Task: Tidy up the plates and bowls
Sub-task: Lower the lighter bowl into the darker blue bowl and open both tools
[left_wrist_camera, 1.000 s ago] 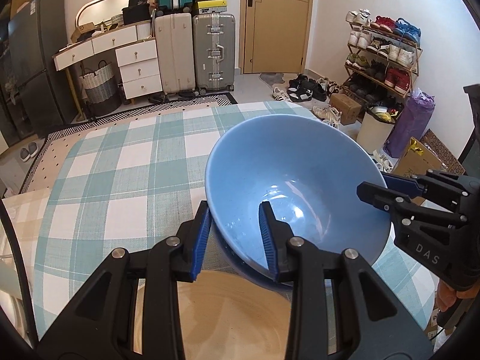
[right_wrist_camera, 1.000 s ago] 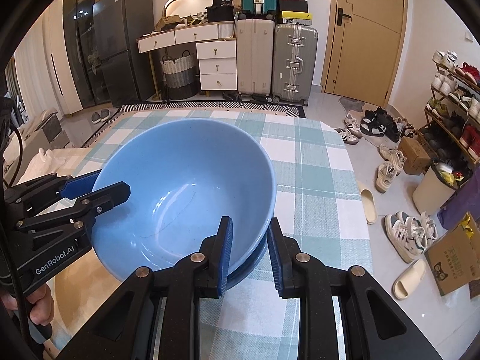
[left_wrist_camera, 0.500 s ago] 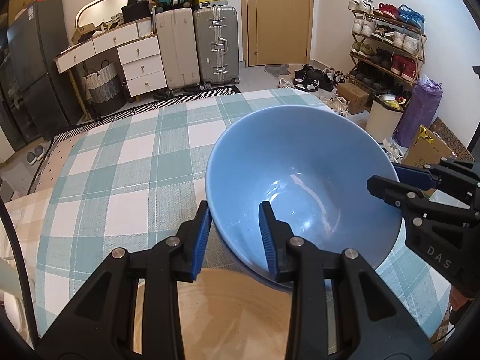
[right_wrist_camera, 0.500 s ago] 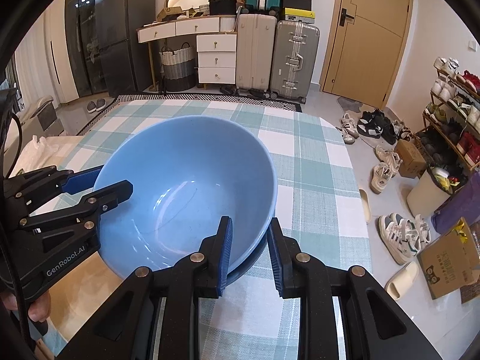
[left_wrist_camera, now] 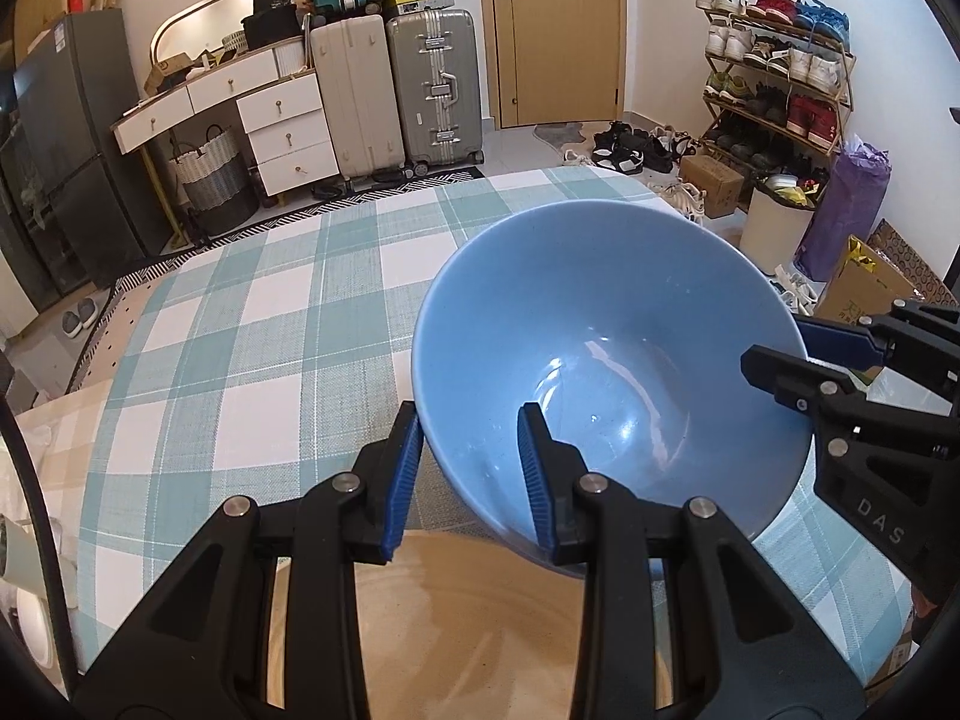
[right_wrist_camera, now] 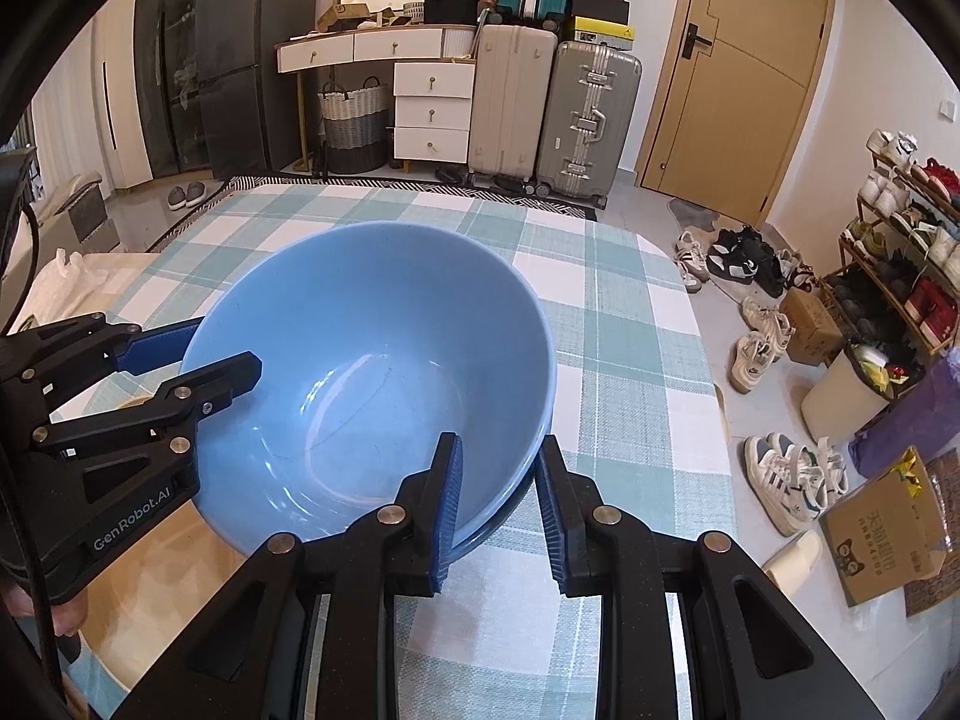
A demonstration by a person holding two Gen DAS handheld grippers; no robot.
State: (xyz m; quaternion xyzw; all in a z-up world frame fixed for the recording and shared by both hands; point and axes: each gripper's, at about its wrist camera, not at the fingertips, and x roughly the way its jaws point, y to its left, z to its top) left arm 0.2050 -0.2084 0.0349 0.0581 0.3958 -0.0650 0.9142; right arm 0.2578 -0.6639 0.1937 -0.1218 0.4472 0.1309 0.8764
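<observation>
Now both grippers reach to one blue bowl from opposite sides, above a table with a green and white checked cloth. The left gripper has its two fingers around the near rim, one blue pad inside the bowl and one outside; the pads look pressed on the wall, so it is clamped on the bowl. The right gripper holds the opposite rim in the same way, one finger inside and one outside.

The bowl is smooth, light blue and glossy, and it looks tilted in both views. In the right wrist view a second blue rim shows just under the bowl, so a second bowl seems to be nested beneath it; the left wrist view shows this only faintly. The left wrist view shows a tan wooden round surface below the gripper, and the right gripper at the bowl's far edge.
</observation>
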